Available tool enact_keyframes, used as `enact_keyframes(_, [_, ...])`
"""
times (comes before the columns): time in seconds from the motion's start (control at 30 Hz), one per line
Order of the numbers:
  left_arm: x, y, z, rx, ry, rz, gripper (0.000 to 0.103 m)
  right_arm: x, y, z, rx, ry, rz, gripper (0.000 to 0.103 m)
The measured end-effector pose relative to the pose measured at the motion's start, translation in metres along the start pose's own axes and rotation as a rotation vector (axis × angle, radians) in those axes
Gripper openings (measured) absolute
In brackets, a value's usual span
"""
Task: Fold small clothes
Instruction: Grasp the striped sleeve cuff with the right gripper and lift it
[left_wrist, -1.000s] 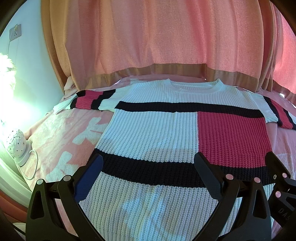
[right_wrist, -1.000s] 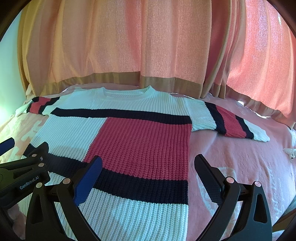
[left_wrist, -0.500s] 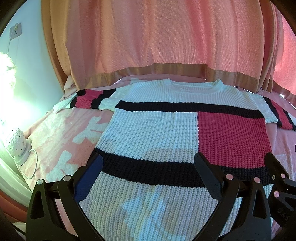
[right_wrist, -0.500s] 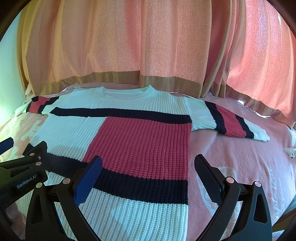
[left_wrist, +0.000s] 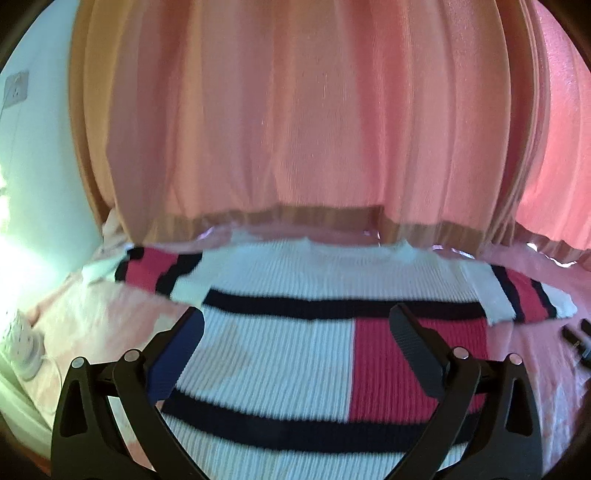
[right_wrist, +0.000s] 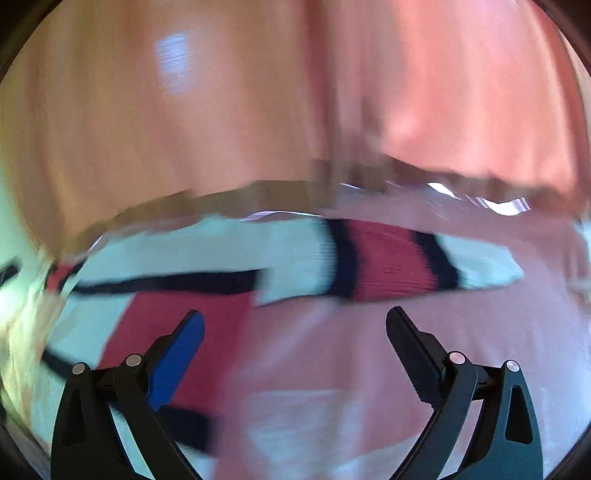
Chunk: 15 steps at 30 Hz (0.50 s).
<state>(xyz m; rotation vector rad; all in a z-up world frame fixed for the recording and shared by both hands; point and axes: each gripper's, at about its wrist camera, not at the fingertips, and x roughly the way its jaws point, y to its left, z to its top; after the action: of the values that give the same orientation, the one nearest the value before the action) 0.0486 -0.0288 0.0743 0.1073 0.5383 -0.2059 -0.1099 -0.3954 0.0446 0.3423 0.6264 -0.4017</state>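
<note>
A white knit sweater (left_wrist: 280, 354) with black bands and a red block lies flat on the pink bed, neck toward the curtains. Its left sleeve (left_wrist: 155, 273) and right sleeve (left_wrist: 524, 299) are spread out. My left gripper (left_wrist: 295, 332) is open and empty above the sweater's body. My right gripper (right_wrist: 295, 332) is open and empty, over the sweater's right edge and the pink cover, with the right sleeve (right_wrist: 399, 266) just ahead. The right wrist view is motion-blurred. The right gripper's fingertips (left_wrist: 576, 334) show at the left wrist view's right edge.
Pink curtains (left_wrist: 295, 129) hang behind the bed's far edge. A wall socket (left_wrist: 16, 90) is on the left wall. A white spotted object with a cable (left_wrist: 22, 350) sits at the bed's left side. The pink cover (right_wrist: 443, 350) lies right of the sweater.
Both grippers have moved forward toward the sweater's neck end. The right gripper has swung right toward the right sleeve, fast enough to blur its view. Both stay open.
</note>
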Motion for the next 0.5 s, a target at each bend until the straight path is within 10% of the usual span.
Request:
enact_keyframes(0.17, [0.039, -0.004, -0.018, -0.022, 0.031, 0.056, 0.098, 0.057, -0.108, 0.031, 0.14, 0.093, -0.062, 0.068])
enact_keyframes(0.5, [0.084, -0.016, -0.026, -0.013, 0.103, 0.082, 0.098, 0.14, -0.214, 0.029, 0.417, 0.061, -0.111, 0.063])
